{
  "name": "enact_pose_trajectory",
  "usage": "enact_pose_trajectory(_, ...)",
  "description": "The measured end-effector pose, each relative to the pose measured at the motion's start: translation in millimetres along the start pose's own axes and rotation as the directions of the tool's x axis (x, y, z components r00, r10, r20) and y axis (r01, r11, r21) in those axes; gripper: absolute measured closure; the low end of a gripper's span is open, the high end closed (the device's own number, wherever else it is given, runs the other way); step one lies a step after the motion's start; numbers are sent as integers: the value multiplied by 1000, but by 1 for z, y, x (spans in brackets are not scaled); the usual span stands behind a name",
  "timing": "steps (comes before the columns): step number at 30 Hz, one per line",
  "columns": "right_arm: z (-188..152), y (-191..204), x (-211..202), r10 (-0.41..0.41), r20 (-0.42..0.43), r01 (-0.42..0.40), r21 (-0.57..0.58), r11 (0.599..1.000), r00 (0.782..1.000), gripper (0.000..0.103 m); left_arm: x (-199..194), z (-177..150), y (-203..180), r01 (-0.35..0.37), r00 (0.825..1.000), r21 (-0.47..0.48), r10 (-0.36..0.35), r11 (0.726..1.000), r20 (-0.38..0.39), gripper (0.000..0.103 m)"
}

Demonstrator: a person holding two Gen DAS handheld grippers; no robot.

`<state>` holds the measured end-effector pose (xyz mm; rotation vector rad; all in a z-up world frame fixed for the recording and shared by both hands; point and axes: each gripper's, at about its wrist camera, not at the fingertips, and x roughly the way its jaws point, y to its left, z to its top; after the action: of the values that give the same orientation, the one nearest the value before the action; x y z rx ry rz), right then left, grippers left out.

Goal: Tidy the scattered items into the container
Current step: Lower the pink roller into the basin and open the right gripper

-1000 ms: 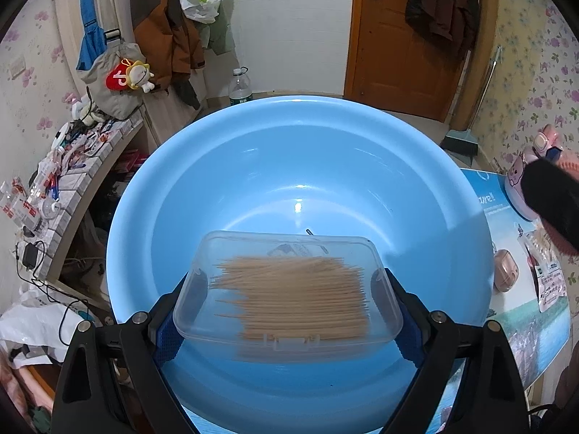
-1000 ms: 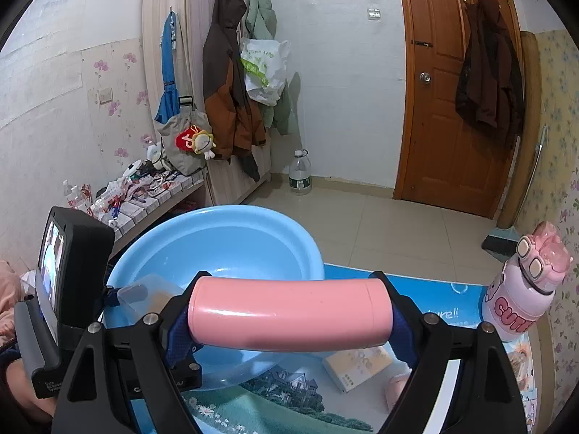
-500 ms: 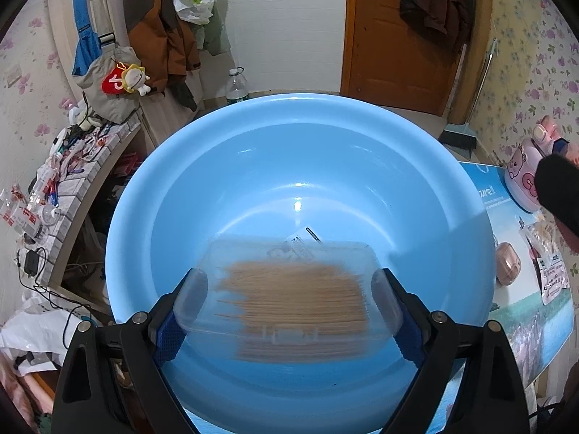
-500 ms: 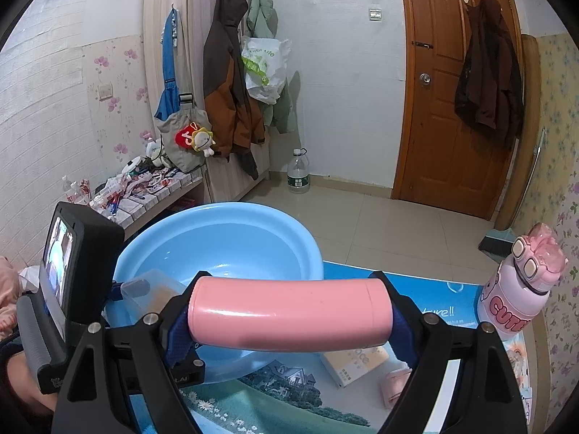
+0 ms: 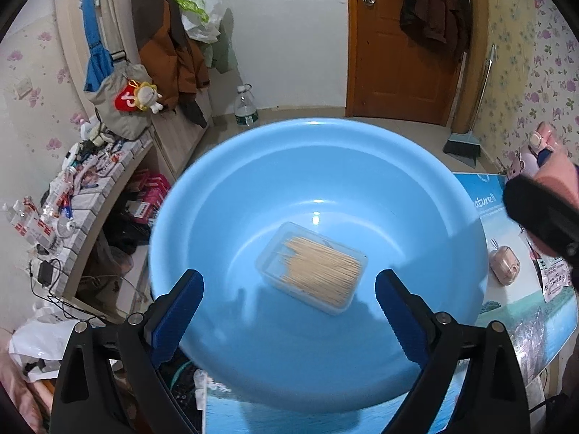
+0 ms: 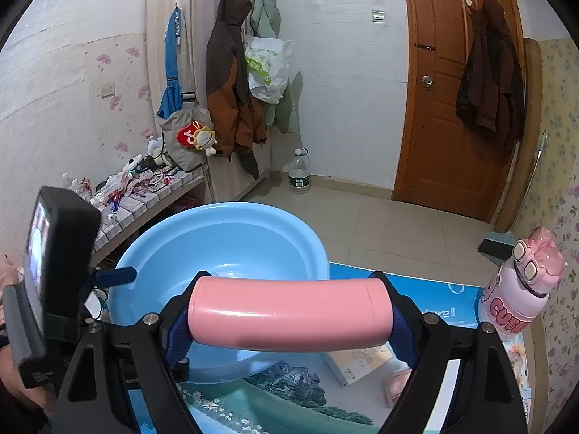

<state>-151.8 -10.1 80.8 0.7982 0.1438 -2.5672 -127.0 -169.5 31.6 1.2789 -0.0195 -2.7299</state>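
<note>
Left gripper (image 5: pixel 289 303): jaws opening, nothing between the blue pads (image 5: pixel 177 314), hanging over the near side of the blue basin (image 5: pixel 362 166). Clear box of toothpicks (image 5: pixel 312 262) let go, a bit blurred, lying tilted in the middle of the basin floor.

Right gripper (image 6: pixel 289 313): clamped on a pink flask (image 6: pixel 289 313), held sideways by its two ends, up over the near right edge of the basin. Left gripper's black body and small screen (image 6: pixel 54 253) at the left side of the basin.

On the worktop (image 6: pixel 289 398), right of the basin: a pink bottle (image 6: pixel 521 289) with "CUTE" in pink letters, standing up. Nearer, just right of the basin: a white box (image 6: pixel 358 361) with writing too small to read, and a small pink case (image 5: pixel 503 264). Picture mat under the basin, with white writing ending in "ure!!" by the basin's right edge. Behind the basin, on the floor: a water bottle (image 6: pixel 299 177) with a green label.
</note>
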Motion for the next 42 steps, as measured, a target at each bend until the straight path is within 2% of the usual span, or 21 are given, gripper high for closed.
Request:
enact_pose_trajectory(4,-3,7,-1,4,-4,-4,-8,1000,1000,15,-16,-1,11,-7,999,-15,8,1000,39,0)
enact_pose_trajectory(10,-5,12,3,13,-26,-13,-8,1000,1000,15,-35,-3,33,-26,995,-36,30,999,96,0)
enact_pose_trajectory(15,-10,22,15,28,-62,-30,-37,999,998,15,-37,-4,46,-51,994,-67,58,996,91,0)
enact_pose_trajectory(25,-11,58,56,49,-162,-76,-166,983,986,15,-41,-6,77,-75,991,-143,90,987,99,0)
enact_pose_trajectory(31,-12,75,78,46,-235,-98,-218,971,971,15,-39,-8,85,-79,991,-168,95,983,93,0)
enact_pose_trajectory(37,-15,79,101,31,-323,-104,-212,972,946,15,-39,-10,85,-77,991,-166,93,983,91,0)
enact_pose_trajectory(42,-17,75,104,40,-350,-109,-180,978,936,15,-39,-11,83,-71,992,-168,87,983,88,0)
